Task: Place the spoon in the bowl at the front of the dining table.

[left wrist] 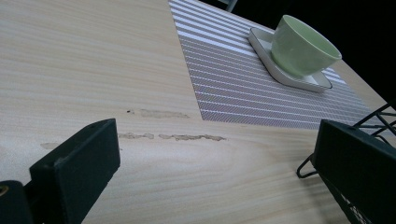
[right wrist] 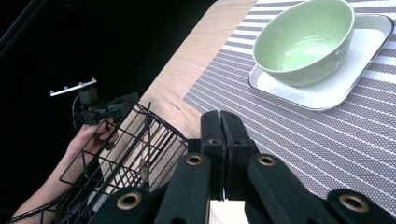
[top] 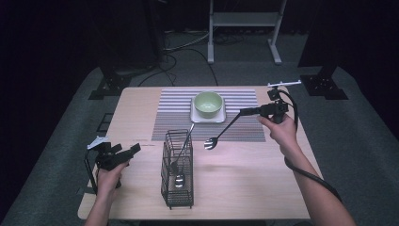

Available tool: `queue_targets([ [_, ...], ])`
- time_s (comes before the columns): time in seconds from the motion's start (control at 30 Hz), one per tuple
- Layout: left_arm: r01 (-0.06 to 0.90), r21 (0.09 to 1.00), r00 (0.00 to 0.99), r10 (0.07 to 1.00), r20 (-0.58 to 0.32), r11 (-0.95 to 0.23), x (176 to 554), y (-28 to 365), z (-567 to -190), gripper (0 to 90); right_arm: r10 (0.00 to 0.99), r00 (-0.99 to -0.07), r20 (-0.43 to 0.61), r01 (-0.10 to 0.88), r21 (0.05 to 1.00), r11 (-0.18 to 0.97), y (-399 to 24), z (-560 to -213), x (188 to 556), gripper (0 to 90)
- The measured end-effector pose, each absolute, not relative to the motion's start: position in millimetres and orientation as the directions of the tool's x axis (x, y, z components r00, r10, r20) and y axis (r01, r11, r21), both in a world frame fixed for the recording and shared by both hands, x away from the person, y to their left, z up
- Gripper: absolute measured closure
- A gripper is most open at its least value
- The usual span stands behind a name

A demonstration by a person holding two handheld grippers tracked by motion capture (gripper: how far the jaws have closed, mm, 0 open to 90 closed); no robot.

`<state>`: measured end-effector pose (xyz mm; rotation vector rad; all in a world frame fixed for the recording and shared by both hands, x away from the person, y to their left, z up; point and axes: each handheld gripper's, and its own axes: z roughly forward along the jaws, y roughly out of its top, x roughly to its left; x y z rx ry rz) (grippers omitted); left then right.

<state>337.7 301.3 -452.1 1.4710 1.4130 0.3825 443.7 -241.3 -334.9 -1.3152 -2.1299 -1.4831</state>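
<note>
My right gripper [top: 245, 112] hovers over the right part of the striped placemat [top: 179, 110], shut on the dark handle of a fork [top: 220, 135] whose metal head hangs down to the left. In the right gripper view its jaws [right wrist: 222, 122] are pressed together. A black wire basket [top: 178, 175] stands at the table's middle front with a spoon [top: 182, 160] leaning inside it. My left gripper [top: 127, 150] rests low near the left edge, open with nothing between its jaws [left wrist: 215, 140]. The same gripper shows beyond the basket [right wrist: 121, 149] in the right gripper view.
A green bowl [top: 208, 103] sits on a white square plate [top: 221, 117] at the back of the placemat. Bare wooden table [top: 244, 183] lies in front and to the right of the basket. Stand legs and cables are on the floor behind the table.
</note>
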Motion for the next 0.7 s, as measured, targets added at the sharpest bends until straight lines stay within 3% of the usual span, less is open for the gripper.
queue_targets([
  [0.7, 0.556, 0.806, 0.263, 0.877, -0.403, 0.204, 337.7, 301.7, -451.9, 0.0, 0.557, -0.543, 0.628, 0.776, 0.629, 0.047, -236.6, -338.4, 462.1, 88.9],
])
